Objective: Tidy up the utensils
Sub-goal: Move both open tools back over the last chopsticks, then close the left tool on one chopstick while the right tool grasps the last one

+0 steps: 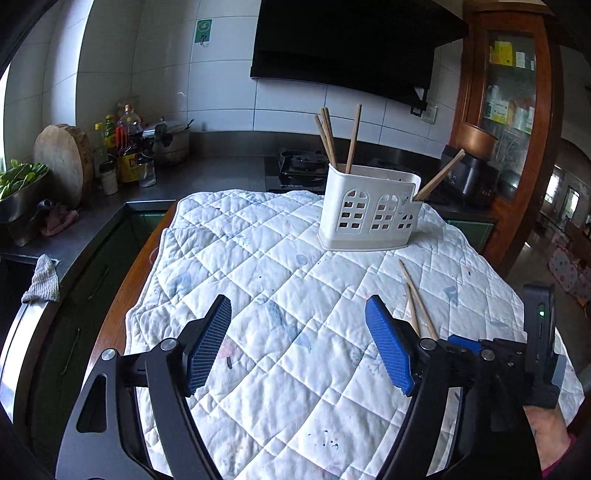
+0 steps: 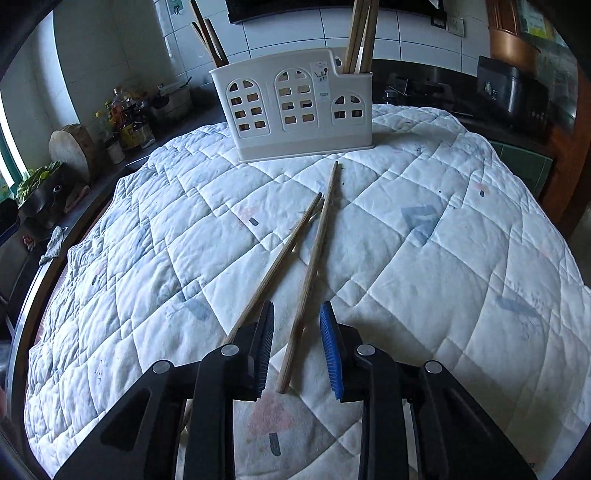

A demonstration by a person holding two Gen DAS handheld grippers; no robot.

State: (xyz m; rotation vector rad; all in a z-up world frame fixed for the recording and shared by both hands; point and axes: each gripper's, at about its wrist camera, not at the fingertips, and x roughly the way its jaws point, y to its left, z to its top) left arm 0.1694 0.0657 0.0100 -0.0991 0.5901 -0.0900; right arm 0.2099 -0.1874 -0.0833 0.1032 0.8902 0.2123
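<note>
In the right wrist view, the left chopstick (image 2: 273, 262) runs under the right gripper's (image 2: 297, 347) left finger at 7 o'clock. The holder's (image 2: 291, 110) chopsticks (image 2: 360, 33) are cut at 12 o'clock. Its label (image 2: 322, 83) is too small to read.

Open quilt (image 1: 280, 280) ahead, holder (image 1: 369, 218) blocking far side

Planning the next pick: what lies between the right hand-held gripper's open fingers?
One chopstick on the quilt, seen in the right wrist view; it is not yet clamped.
</note>
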